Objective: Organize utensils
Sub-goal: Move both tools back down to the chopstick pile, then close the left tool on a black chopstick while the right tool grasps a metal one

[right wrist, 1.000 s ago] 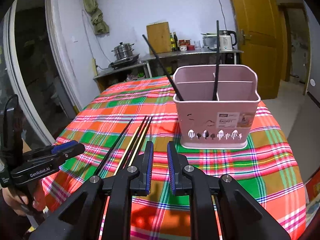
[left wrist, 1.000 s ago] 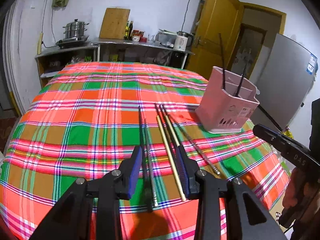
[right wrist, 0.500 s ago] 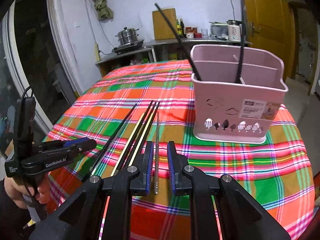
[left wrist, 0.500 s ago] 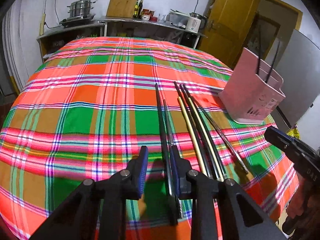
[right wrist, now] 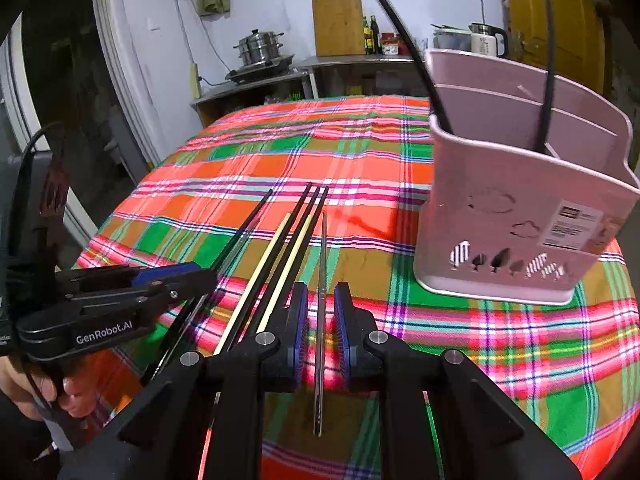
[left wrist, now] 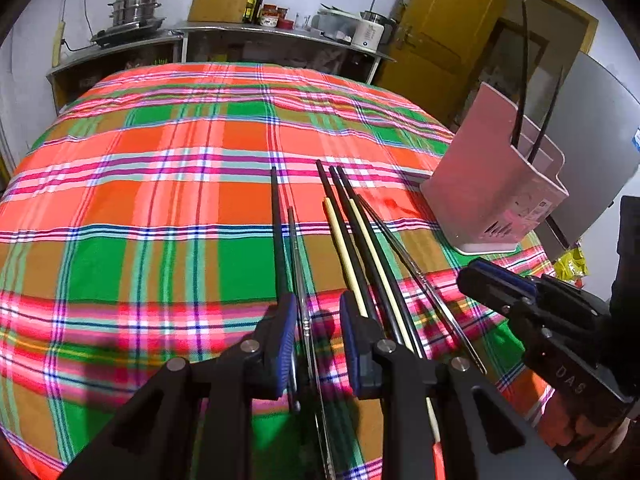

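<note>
Chopsticks on cloth: seven are lying loose at frame centre, namely three black, two cream, two steel; the group is fanning toward the lower edge.
Chopsticks in holder: two black ones are standing in the pink holder, which is sitting at the right of both frames, well apart from the loose ones.
Left gripper: jaws are standing apart at lower centre, straddling one steel chopstick on the cloth, with a black chopstick lying just beside the left finger; contact cannot be told.
Right gripper: jaws are standing narrowly apart at lower centre, with the other steel chopstick running between the pads; whether they are touching it cannot be told.
Cloth: a plaid tablecloth is covering the table under everything.
Cream pair: lying just left of the right gripper.
</note>
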The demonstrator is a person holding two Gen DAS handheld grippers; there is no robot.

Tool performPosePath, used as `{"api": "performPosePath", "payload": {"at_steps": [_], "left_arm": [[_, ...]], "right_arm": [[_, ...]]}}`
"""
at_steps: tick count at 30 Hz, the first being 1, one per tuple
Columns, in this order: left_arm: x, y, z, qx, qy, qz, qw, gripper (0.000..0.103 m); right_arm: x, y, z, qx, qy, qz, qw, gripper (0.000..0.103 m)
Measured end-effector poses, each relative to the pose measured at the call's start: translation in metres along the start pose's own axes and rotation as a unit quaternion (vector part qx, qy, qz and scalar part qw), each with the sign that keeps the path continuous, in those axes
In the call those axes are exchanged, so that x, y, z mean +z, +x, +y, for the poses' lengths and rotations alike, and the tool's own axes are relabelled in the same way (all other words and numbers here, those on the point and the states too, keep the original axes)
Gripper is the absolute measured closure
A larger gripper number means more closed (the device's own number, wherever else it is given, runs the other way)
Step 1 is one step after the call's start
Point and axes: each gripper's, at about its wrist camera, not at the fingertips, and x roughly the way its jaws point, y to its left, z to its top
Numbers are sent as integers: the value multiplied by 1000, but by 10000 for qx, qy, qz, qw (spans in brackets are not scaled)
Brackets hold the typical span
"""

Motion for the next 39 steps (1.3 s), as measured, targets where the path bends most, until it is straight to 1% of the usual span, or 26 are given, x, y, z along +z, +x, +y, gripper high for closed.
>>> {"api": "performPosePath", "payload": {"at_steps": [11,18,20,24,28,33,35,38,39], "left_arm": [[8,8,-4,34,79,64,9999,79],[11,18,-1,99,37,142,9998,79],[12,19,0,121,12,171,9998,81],[16,22,2,233,-12,229,9995,89],[18,25,2,278,-34,276,9992,91],[22,28,-1,386,93,306,9987,91],[23,29,-2,416,101,315,9986,96],[24,30,-2,432,113,331,9985,96],[25,30,-2,432,105,338,9984,97]], "right_arm": [[11,33,2,14,-137,305,9994,89],[12,42,0,47,-101,412,9991,89],[13,45,0,58,-106,439,9990,89],[15,51,2,47,-121,516,9986,89],[19,57,3,18,-120,581,9982,89],[25,64,7,-111,-202,657,9976,89],[27,67,9,-158,-210,680,9973,89],[29,69,9,-215,-217,703,9971,97],[29,69,8,-197,-185,709,9971,97]]}}
